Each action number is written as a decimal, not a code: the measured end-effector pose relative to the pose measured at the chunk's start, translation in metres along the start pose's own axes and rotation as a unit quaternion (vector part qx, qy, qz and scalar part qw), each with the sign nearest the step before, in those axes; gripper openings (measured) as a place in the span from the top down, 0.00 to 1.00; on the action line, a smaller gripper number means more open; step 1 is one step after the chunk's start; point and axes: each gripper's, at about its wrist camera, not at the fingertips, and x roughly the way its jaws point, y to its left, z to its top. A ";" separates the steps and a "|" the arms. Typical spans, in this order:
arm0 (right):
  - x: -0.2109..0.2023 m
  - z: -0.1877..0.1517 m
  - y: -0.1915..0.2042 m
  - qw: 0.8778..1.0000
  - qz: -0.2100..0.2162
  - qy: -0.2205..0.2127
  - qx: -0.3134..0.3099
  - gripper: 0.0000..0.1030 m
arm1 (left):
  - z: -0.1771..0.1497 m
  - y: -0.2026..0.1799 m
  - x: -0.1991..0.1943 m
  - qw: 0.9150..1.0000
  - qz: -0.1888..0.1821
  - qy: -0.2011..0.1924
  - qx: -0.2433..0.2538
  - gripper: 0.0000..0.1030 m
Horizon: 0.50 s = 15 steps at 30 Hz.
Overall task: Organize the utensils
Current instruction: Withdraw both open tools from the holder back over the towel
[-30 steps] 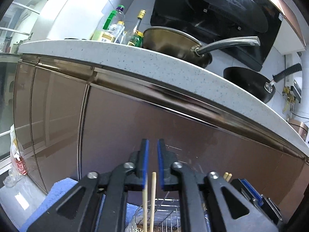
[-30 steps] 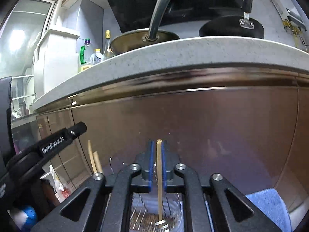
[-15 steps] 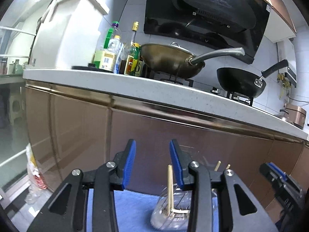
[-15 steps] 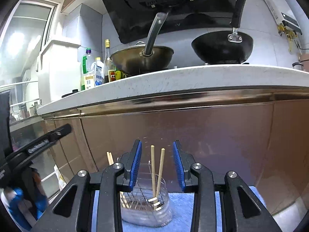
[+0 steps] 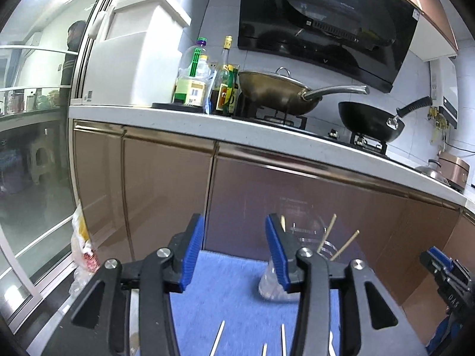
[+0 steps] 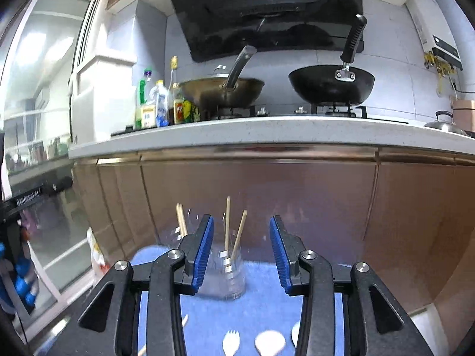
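Observation:
A clear holder (image 6: 225, 276) stands on a blue mat (image 6: 261, 305) in front of brown cabinet doors, with several wooden chopsticks (image 6: 227, 225) upright in it. My right gripper (image 6: 241, 252) hangs back from the holder, its jaws opening with nothing between them. A white spork (image 6: 231, 341) and a white spoon (image 6: 268, 341) lie on the mat below it. In the left wrist view the holder (image 5: 276, 284) sits behind the right finger of my left gripper (image 5: 234, 249), whose jaws are also opening and empty. Loose chopsticks (image 5: 218, 338) lie on the mat (image 5: 231, 290).
A white counter (image 5: 267, 130) runs above the cabinets (image 5: 166, 184), carrying bottles (image 5: 193, 83), a brass wok (image 5: 276, 92) and a black pan (image 5: 368, 121). A plastic bag (image 5: 80, 237) sits by the glass door on the left. The right gripper shows at the left wrist view's right edge.
Both grippers let go of the chopsticks they held; those now stand in the holder. Both have pulled back and up from it, and their jaws have widened.

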 end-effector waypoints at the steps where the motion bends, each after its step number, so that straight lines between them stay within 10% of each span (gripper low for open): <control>1: -0.006 -0.004 0.003 1.000 -0.001 0.006 -0.002 0.60 | -0.003 0.000 -0.005 1.000 0.000 0.002 0.001 0.60; 15: -0.092 -0.031 0.056 0.997 -0.018 0.034 -0.073 0.43 | -0.038 -0.006 -0.080 1.000 -0.020 0.013 -0.001 0.49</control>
